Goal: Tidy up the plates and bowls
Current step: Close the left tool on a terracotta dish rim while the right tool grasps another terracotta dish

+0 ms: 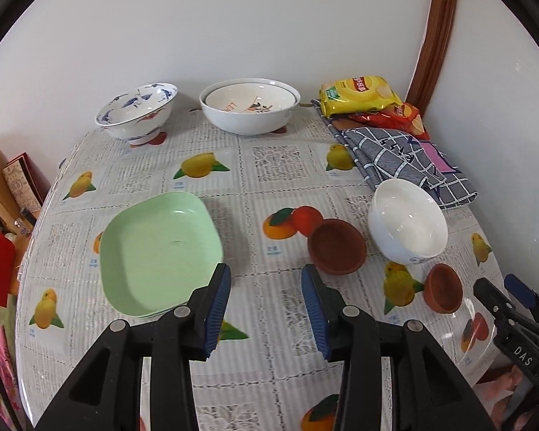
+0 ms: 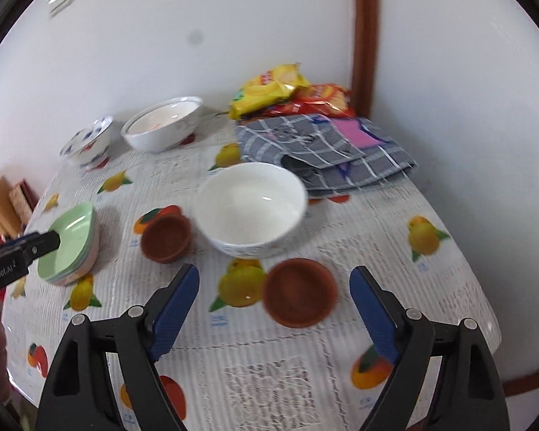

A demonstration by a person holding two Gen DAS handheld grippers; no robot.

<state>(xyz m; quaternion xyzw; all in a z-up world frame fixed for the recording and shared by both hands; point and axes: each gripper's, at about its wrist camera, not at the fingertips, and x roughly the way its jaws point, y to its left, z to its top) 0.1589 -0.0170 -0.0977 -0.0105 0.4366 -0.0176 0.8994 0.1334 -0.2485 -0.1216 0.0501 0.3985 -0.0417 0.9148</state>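
Note:
A stack of green square plates (image 1: pixel 158 251) lies at the table's left; it also shows in the right wrist view (image 2: pixel 72 244). My left gripper (image 1: pixel 266 273) is open and empty, just right of the stack's near corner. Two brown clay bowls sit mid-table: the larger (image 1: pixel 337 246) (image 2: pixel 166 237) and the smaller (image 1: pixel 443 292) (image 2: pixel 300 296). A white bowl (image 1: pixel 408 226) (image 2: pixel 251 208) stands behind them. My right gripper (image 2: pixel 273 276) is open and empty, its fingers either side of the smaller brown bowl.
At the back stand a blue-patterned bowl (image 1: pixel 137 111) and a large white bowl with a plate inside (image 1: pixel 249 109). A checked cloth (image 1: pixel 402 158) and snack bags (image 1: pixel 359 95) lie at the back right. The round table's edge (image 2: pixel 485 309) curves at the right.

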